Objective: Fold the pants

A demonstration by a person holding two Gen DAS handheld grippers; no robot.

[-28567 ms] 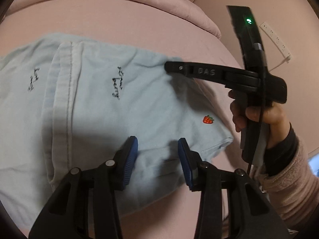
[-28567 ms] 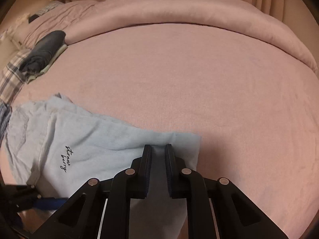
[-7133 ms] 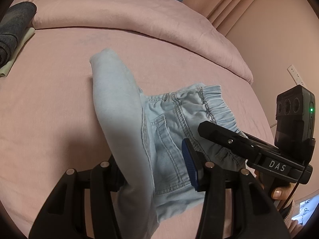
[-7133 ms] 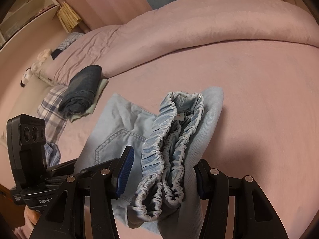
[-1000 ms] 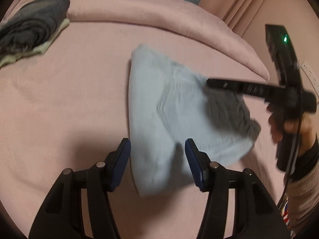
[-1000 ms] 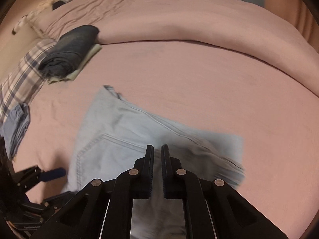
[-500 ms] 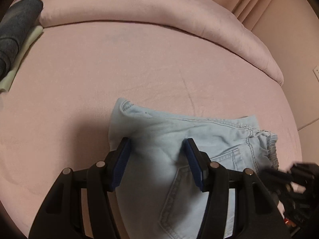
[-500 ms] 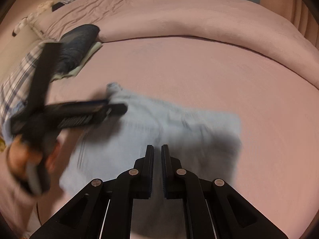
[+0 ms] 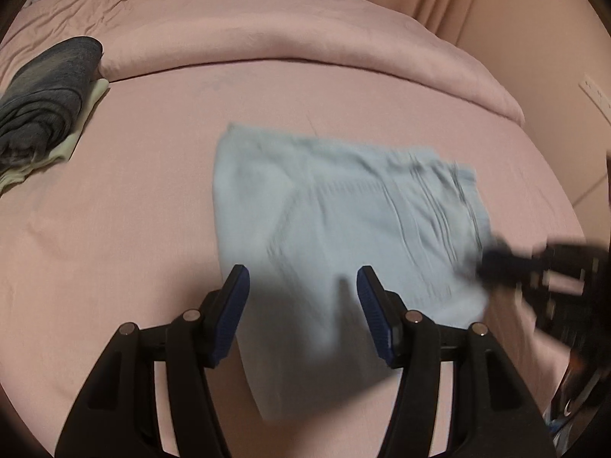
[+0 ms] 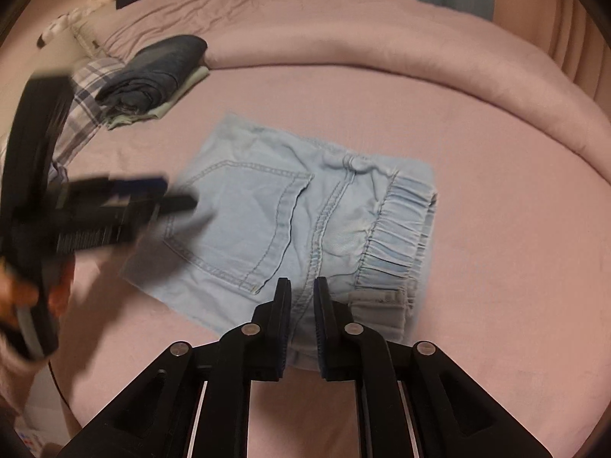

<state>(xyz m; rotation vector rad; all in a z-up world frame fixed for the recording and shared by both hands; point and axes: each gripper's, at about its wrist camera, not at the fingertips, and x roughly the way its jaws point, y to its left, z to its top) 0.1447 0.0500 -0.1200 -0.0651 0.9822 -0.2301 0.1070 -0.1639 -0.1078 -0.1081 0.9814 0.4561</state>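
The left gripper (image 9: 303, 305) hangs over the near edge of the folded pants (image 10: 301, 217) with its blue-padded fingers (image 9: 233, 307) spread wide, gripping nothing. In the right wrist view it shows as a blurred black shape at the left, held in a hand (image 10: 23, 294) with a pale sleeve; any lettering on it is too smeared to read. The right gripper (image 10: 303, 307) hovers above the waistband end, its jaws only slightly parted, with a narrow gap between them and no cloth pinched. The light blue pants lie flat as a compact rectangle in the middle of the pink bed (image 10: 496, 210), back pocket up, elastic waistband at the right. A small label at the waistband is unreadable. Dark folded clothes (image 10: 160, 68) sit well apart near the pillows.
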